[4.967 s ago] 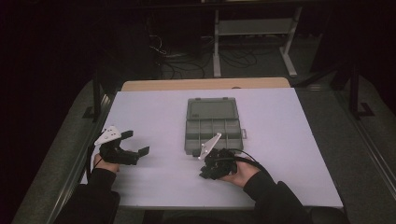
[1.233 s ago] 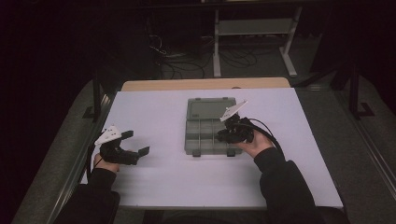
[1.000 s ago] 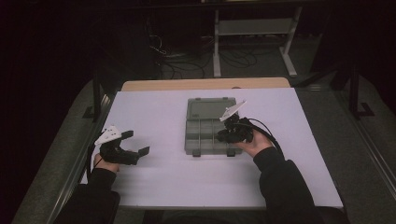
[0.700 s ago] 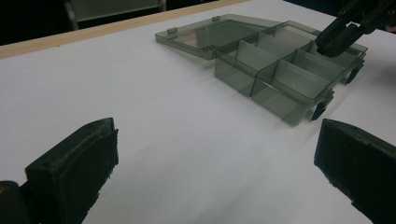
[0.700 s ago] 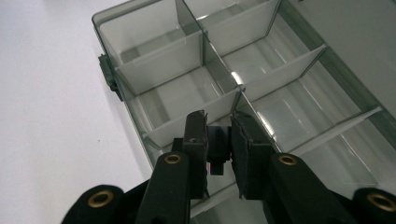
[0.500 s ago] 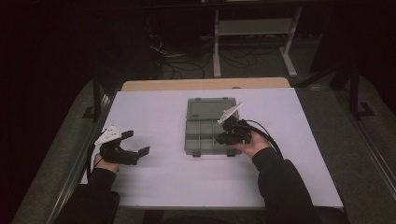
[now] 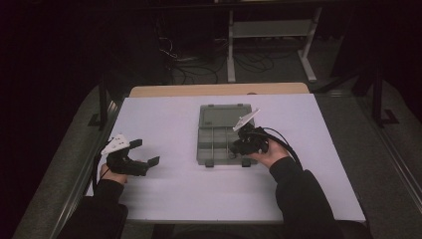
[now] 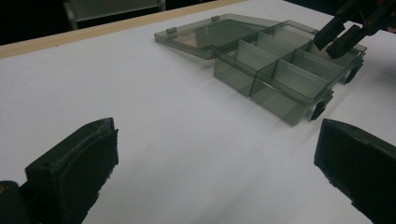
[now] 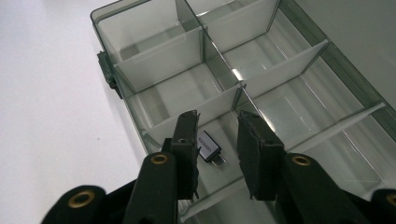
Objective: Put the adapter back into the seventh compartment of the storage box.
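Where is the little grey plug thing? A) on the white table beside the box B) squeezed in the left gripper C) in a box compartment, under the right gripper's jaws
C: the small adapter lies on the floor of a compartment of the organizer box, between and below the right gripper's parted jaws.

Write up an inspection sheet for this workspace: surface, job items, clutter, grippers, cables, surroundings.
Surface: white table top, with a wooden edge strip at the far side.
Job items: smoky transparent organizer box near the table's middle, lid lying open and flat; a small grey adapter lies in a near compartment, the other compartments in sight look empty.
Clutter: nothing seen.
Grippers: left gripper open, resting low at the table's left; right gripper open over the box, fingers either side of the adapter, not closed on it.
Cables: black cable loops from the right gripper; more cables on the floor.
Surroundings: dark room, metal frame behind the table.
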`<state>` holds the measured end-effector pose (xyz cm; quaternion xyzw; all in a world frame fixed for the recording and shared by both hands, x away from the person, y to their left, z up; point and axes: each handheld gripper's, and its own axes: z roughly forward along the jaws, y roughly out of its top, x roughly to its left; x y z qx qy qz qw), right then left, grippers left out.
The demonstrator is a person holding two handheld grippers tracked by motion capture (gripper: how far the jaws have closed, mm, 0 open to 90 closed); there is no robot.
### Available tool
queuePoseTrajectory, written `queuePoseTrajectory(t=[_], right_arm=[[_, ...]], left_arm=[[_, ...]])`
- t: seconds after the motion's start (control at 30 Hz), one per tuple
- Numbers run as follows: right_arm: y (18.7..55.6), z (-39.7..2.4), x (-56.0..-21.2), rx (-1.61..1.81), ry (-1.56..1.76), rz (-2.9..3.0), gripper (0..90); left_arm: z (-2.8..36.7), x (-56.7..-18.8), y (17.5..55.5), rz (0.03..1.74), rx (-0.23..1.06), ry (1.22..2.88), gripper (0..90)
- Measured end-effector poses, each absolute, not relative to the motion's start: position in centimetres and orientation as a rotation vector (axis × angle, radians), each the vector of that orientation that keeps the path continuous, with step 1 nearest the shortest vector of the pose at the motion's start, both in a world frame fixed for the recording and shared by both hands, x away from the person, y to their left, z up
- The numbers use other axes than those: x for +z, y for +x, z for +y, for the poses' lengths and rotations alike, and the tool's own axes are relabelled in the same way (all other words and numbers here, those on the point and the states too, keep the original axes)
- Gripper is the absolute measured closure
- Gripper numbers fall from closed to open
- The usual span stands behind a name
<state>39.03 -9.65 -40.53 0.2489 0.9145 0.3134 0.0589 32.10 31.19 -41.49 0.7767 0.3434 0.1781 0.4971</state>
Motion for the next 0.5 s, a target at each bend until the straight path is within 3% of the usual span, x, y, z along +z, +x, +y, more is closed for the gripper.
queuePoseTrajectory(t=[0.5], right_arm=[[38.5,-10.9,-39.2,1.010,0.830,2.697,36.1]], left_arm=[[31.2,-41.5,32.1,0.832,0.432,1.879,0.0]])
